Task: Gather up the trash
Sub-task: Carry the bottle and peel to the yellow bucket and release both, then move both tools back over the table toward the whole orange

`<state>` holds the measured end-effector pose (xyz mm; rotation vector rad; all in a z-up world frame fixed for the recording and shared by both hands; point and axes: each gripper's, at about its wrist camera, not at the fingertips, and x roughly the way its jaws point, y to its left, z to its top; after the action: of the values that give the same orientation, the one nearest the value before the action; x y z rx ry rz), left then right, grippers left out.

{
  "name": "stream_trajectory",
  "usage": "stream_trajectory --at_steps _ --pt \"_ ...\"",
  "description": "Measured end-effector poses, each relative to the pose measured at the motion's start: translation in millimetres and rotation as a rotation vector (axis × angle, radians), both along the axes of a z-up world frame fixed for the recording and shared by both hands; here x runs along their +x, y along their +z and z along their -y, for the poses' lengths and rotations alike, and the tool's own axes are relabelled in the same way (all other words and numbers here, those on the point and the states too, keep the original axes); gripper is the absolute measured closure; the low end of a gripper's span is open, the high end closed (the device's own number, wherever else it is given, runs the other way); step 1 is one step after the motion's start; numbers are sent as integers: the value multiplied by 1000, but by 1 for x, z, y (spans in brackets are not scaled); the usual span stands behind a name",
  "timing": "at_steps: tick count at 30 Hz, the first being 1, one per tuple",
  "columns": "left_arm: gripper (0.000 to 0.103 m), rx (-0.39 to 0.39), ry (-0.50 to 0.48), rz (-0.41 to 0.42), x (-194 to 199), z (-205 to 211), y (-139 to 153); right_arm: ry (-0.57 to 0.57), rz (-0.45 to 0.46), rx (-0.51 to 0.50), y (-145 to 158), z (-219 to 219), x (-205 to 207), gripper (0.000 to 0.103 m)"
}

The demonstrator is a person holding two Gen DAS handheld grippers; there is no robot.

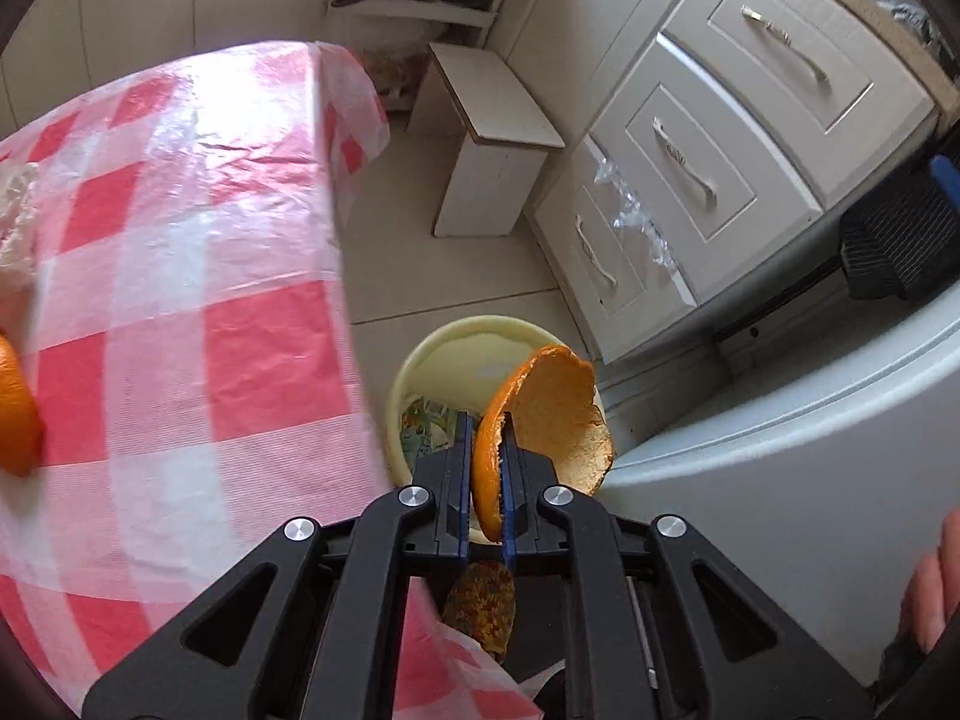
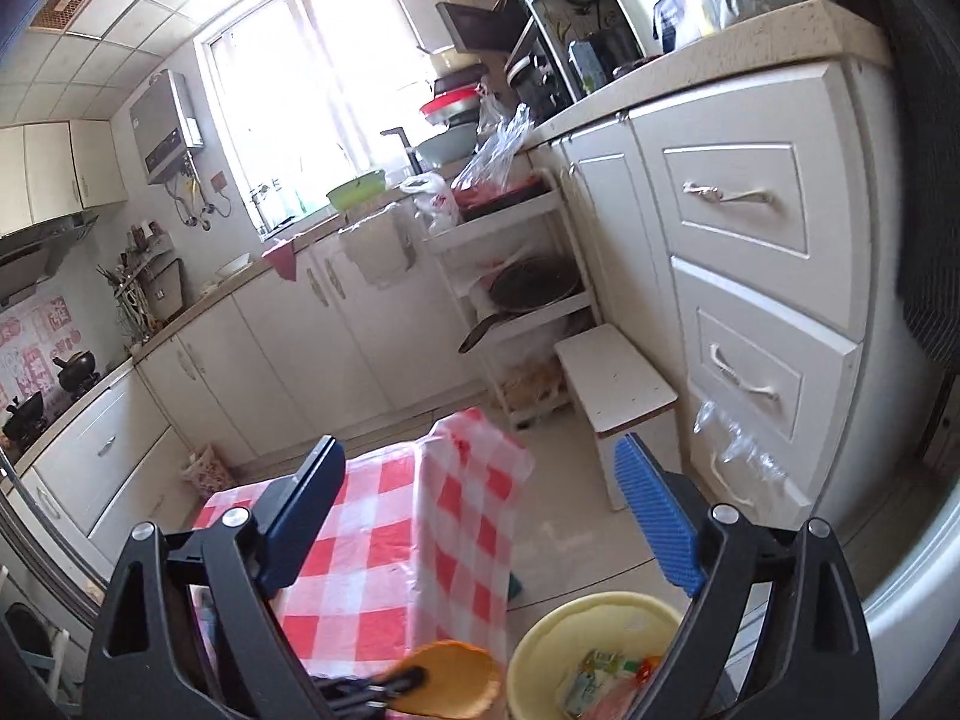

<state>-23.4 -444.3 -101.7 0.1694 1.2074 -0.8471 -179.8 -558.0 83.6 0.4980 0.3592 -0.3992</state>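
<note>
The left claw (image 1: 485, 474) is clenched on a curved piece of orange peel (image 1: 543, 420), its two blue-edged fingers (image 1: 461, 480) pinching the peel's rim so that the pale inner side faces right. The peel hangs above the near rim of a pale yellow bin (image 1: 408, 372) that stands on the tiled floor (image 1: 480, 282), just right of the surface. Scraps of printed packaging (image 1: 423, 426) lie inside the bin. The surface is draped in a red and white checked plastic cloth (image 1: 180, 276), and at its left edge sits another piece of orange (image 1: 18, 414), with a crumpled clear wrapper (image 1: 15, 222) farther back. Beyond the bin stands a small white stool (image 1: 492, 138), and to the right runs a bank of cream drawers (image 1: 708, 162) with a strip of clear plastic (image 1: 636, 222) hanging from one. Part of a person's hand (image 1: 930, 594) shows at the near right edge. The right claw (image 2: 480, 516) is released, its blue ribbed pads (image 2: 657, 516) set wide apart with nothing between them, held higher and looking across the kitchen. From the right wrist view the peel (image 2: 450, 678) and the left claw's blurred fingers appear low in the frame, beside the yellow bin (image 2: 540, 648). Farther off are the checked cloth (image 2: 384, 546), the stool (image 2: 612, 384), a bright window (image 2: 312, 78), and a wall-mounted water heater (image 2: 165, 126).
</note>
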Motion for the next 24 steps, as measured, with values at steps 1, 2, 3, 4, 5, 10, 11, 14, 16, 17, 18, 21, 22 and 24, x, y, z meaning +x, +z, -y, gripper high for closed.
stream_trajectory --at_steps 1,2,3,4,5,10,11,14,16,17,18,21,22,24 --pt "95 22 -3 -10 -3 11 -6 -2 1 12 -2 6 1 15" --pt "93 44 -2 -17 -4 22 -11 -7 4 24 -3 10 1 15" --pt "89 61 -3 -26 -6 34 -16 -10 9 39 -3 15 1 15" --pt "85 64 -10 -33 -7 40 -18 -9 15 49 -3 18 1 15" --pt "81 69 -17 -34 -9 48 -19 -9 24 54 -3 20 -1 15" --pt "60 66 -30 43 -17 48 -2 1 48 60 5 18 -3 15" --pt "58 73 -33 78 -19 44 3 4 50 63 5 18 -2 15" --pt "48 85 -33 163 -19 27 21 16 56 67 7 13 3 15" --pt "42 98 -26 238 -20 7 35 29 62 72 8 8 7 15" --pt "39 103 -20 270 -20 -3 41 37 61 72 8 6 10 15" --pt "36 109 -9 306 -19 -17 47 47 57 69 8 2 14 15" --pt "31 128 30 385 -11 -53 63 85 37 56 8 -13 28 15" --pt "28 136 48 414 -7 -68 69 99 29 51 8 -19 33 15" --pt "24 148 82 456 1 -90 75 127 13 35 7 -32 44 15"
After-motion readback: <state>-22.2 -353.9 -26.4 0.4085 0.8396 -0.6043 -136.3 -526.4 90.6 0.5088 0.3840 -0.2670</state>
